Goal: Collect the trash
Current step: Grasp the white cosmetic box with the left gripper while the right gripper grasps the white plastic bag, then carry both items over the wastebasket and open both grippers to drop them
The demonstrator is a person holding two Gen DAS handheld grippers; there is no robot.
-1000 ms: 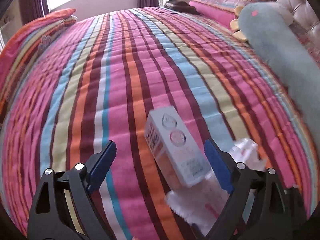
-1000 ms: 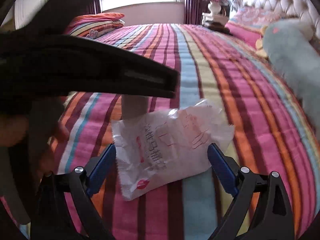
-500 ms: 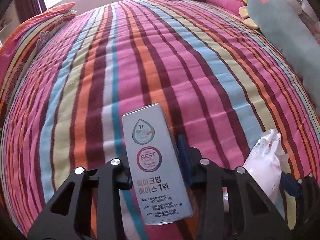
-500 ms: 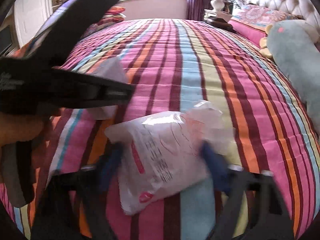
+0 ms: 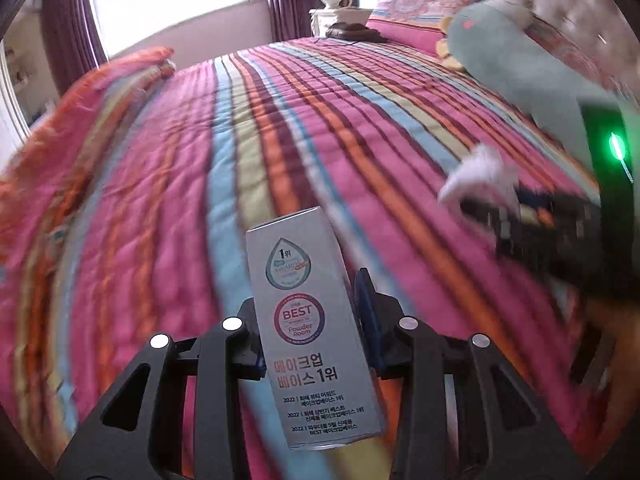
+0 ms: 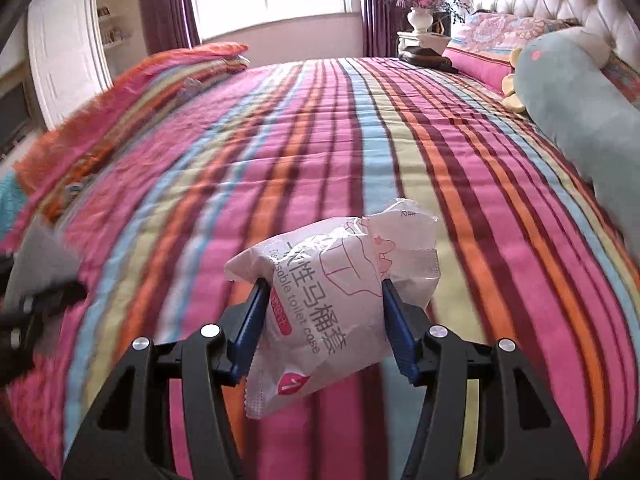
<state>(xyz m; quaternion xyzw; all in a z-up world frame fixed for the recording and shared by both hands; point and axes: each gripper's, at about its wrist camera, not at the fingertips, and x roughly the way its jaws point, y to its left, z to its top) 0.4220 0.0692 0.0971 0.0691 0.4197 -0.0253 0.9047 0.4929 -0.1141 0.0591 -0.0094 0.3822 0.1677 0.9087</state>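
The cardboard box (image 5: pixel 316 332) stands upright, clamped between the closed fingers of the left gripper (image 5: pixel 310 332), lifted above the striped bed (image 5: pixel 280 128) near its foot edge. The plastic wrapper (image 6: pixel 336 304) is pinched in the right gripper (image 6: pixel 322 320), also clear of the bed. The limp, slick wrapper could slip free if jolted.

Your left gripper (image 5: pixel 310 320): jaws drawn close, clamped on both sides of a grey carton (image 5: pixel 310 332), raised clear of the surface below. Your right gripper (image 6: pixel 322 320): blue pads (image 6: pixel 250 320) pinching a white plastic packet (image 6: pixel 336 300) at its middle, likewise lifted; seen blurred at the right of the left wrist view (image 5: pixel 532 220)
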